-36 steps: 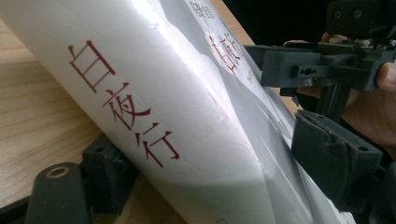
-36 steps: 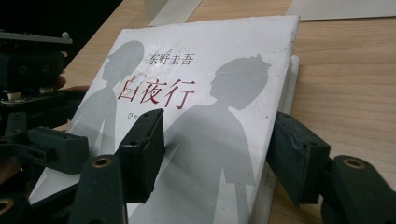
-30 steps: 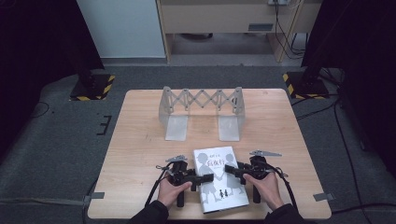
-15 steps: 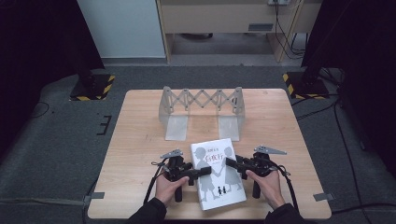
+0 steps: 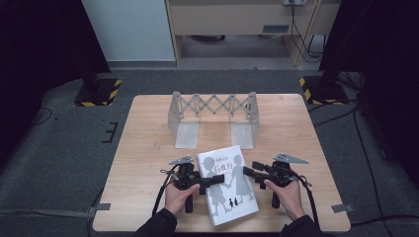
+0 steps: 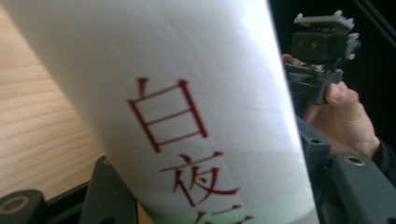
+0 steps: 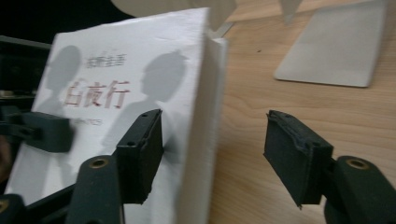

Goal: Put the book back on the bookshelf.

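Observation:
A white book [image 5: 227,182] with grey silhouettes and red characters on its cover is held tilted above the near edge of the table. My left gripper [image 5: 213,180] is shut on its left side; in the left gripper view the book's spine [image 6: 187,93] sits between the jaws. My right gripper [image 5: 248,173] is open and straddles the book's right edge [image 7: 205,116]. One jaw lies against the cover, and the other stands well off the back. The left gripper [image 7: 42,130] shows across the cover in the right gripper view.
A grey metal expanding book rack [image 5: 212,106] stands at the middle back of the wooden table [image 5: 148,148], with its flat base plates [image 7: 336,51] pointing toward me. Past the table are dark floor, cables and striped stand bases.
The book lay flat a second ago. It has since been lifted and tilted up off the table, and both grippers rose with it.

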The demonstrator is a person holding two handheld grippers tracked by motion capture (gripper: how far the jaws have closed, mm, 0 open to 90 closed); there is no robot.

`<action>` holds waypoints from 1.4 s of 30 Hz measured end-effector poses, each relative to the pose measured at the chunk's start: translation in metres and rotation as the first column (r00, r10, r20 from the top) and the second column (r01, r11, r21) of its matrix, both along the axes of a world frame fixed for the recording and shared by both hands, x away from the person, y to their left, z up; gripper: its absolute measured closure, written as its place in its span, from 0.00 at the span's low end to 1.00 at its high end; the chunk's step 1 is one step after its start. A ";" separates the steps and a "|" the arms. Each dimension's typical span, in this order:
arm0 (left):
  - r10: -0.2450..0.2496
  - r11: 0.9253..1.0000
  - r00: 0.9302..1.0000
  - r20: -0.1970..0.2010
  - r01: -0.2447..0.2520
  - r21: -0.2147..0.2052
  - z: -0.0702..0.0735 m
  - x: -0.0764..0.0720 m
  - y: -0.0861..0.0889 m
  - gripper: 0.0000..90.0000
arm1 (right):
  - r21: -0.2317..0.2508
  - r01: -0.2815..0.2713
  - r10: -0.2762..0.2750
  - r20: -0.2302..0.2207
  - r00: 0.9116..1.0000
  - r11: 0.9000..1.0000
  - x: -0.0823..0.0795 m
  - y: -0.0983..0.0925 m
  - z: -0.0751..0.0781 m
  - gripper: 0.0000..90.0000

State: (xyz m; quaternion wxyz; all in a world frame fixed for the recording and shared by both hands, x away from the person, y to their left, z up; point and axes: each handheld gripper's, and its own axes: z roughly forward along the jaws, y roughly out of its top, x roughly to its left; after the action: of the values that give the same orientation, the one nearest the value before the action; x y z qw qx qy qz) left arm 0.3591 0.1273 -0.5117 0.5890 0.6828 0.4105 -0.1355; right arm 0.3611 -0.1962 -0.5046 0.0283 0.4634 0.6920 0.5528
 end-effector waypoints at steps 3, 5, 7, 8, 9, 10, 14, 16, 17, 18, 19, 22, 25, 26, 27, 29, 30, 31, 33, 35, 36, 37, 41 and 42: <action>0.007 1.000 1.000 -0.001 -0.007 0.003 0.004 0.001 0.004 0.49 | -0.050 0.038 -0.038 0.008 0.999 0.998 0.002 -0.008 -0.001 0.39; 0.012 1.000 1.000 0.001 -0.012 -0.012 0.012 0.002 0.010 0.51 | -0.153 0.055 -0.054 0.013 0.998 0.987 0.005 -0.013 -0.005 0.38; 0.013 1.000 1.000 0.011 -0.013 -0.014 0.016 0.002 0.012 0.54 | -0.193 0.064 -0.066 -0.007 0.998 0.979 0.006 -0.014 -0.008 0.38; 0.014 1.000 1.000 0.023 -0.013 -0.017 0.021 0.002 0.014 0.54 | -0.225 0.071 -0.075 -0.009 0.997 0.972 0.006 -0.016 -0.009 0.38; 0.011 1.000 0.999 0.035 -0.011 -0.017 0.026 0.002 0.015 0.56 | -0.285 0.078 -0.083 -0.005 0.997 0.955 0.008 -0.019 -0.010 0.38; 0.013 1.000 0.997 0.071 -0.012 -0.008 0.035 0.001 0.018 0.57 | -0.305 0.090 -0.092 0.008 0.996 0.948 0.009 -0.021 -0.010 0.37; 0.043 0.998 0.991 0.127 -0.047 0.029 0.048 0.000 0.025 0.58 | -0.388 0.095 -0.101 0.004 0.995 0.917 0.010 -0.025 -0.012 0.36; 0.066 0.997 0.989 0.135 -0.071 0.038 0.051 0.000 0.029 0.58 | -0.430 0.096 -0.103 0.007 0.995 0.897 0.012 -0.026 -0.014 0.34; 0.076 0.996 0.987 0.138 -0.083 0.043 0.052 0.000 0.032 0.58 | -0.445 0.095 -0.104 0.005 0.995 0.891 0.013 -0.027 -0.014 0.33; 0.088 0.995 0.986 0.143 -0.095 0.044 0.053 0.000 0.034 0.58 | -0.457 0.095 -0.104 0.005 0.995 0.884 0.014 -0.027 -0.015 0.32; 0.093 0.993 0.984 0.150 -0.102 0.053 0.055 0.001 0.036 0.58 | -0.474 0.092 -0.102 0.004 0.995 0.876 0.015 -0.028 -0.015 0.30; 0.136 0.985 0.973 0.185 -0.152 0.077 0.062 -0.001 0.041 0.58 | -0.524 0.079 -0.097 -0.007 0.995 0.848 0.018 -0.031 -0.018 0.27; 0.145 0.979 0.966 0.215 -0.171 0.108 0.070 -0.002 0.044 0.58 | -0.565 0.079 -0.106 -0.015 0.994 0.821 0.020 -0.036 -0.022 0.25; 0.149 0.977 0.964 0.219 -0.178 0.117 0.072 -0.002 0.046 0.58 | -0.567 0.079 -0.111 -0.023 0.994 0.820 0.020 -0.037 -0.023 0.24; 0.156 0.974 0.962 0.223 -0.188 0.125 0.074 -0.002 0.048 0.58 | -0.563 0.085 -0.117 -0.020 0.993 0.822 0.020 -0.038 -0.024 0.23; 0.178 0.967 0.958 0.225 -0.212 0.140 0.077 -0.002 0.052 0.58 | -0.565 0.090 -0.120 -0.016 0.993 0.820 0.021 -0.039 -0.025 0.20; 0.183 0.964 0.957 0.226 -0.220 0.148 0.079 -0.001 0.054 0.58 | -0.566 0.099 -0.124 -0.006 0.992 0.818 0.021 -0.039 -0.026 0.18; 0.183 0.964 0.957 0.226 -0.220 0.148 0.079 -0.001 0.054 0.58 | -0.567 0.108 -0.130 0.001 0.991 0.817 0.021 -0.039 -0.027 0.16; 0.205 0.953 0.949 0.241 -0.250 0.173 0.084 -0.001 0.061 0.58 | -0.561 0.121 -0.139 0.011 0.990 0.819 0.021 -0.039 -0.029 0.12; 0.224 0.945 0.943 0.244 -0.272 0.182 0.089 -0.001 0.067 0.58 | -0.554 0.135 -0.145 0.026 0.989 0.821 0.021 -0.039 -0.031 0.11; 0.238 0.941 0.939 0.248 -0.286 0.182 0.091 -0.001 0.069 0.58 | -0.553 0.134 -0.145 0.024 0.989 0.822 0.021 -0.039 -0.031 0.11; 0.243 0.939 0.937 0.251 -0.293 0.182 0.093 -0.001 0.072 0.58 | -0.551 0.141 -0.146 0.034 0.989 0.822 0.021 -0.039 -0.032 0.10; 0.271 0.926 0.922 0.278 -0.329 0.187 0.102 -0.001 0.082 0.58 | -0.543 0.151 -0.146 0.052 0.988 0.826 0.020 -0.040 -0.034 0.08; 0.277 0.921 0.917 0.286 -0.338 0.192 0.104 -0.001 0.084 0.58 | -0.542 0.151 -0.148 0.050 0.988 0.826 0.020 -0.039 -0.034 0.08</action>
State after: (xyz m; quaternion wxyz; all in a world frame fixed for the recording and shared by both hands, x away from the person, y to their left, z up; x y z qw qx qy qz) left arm 0.3576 0.2116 -0.4075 0.5647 0.6862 0.4481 0.0979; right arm 0.3814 -0.2356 -0.5387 0.2040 0.4873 0.7819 0.3309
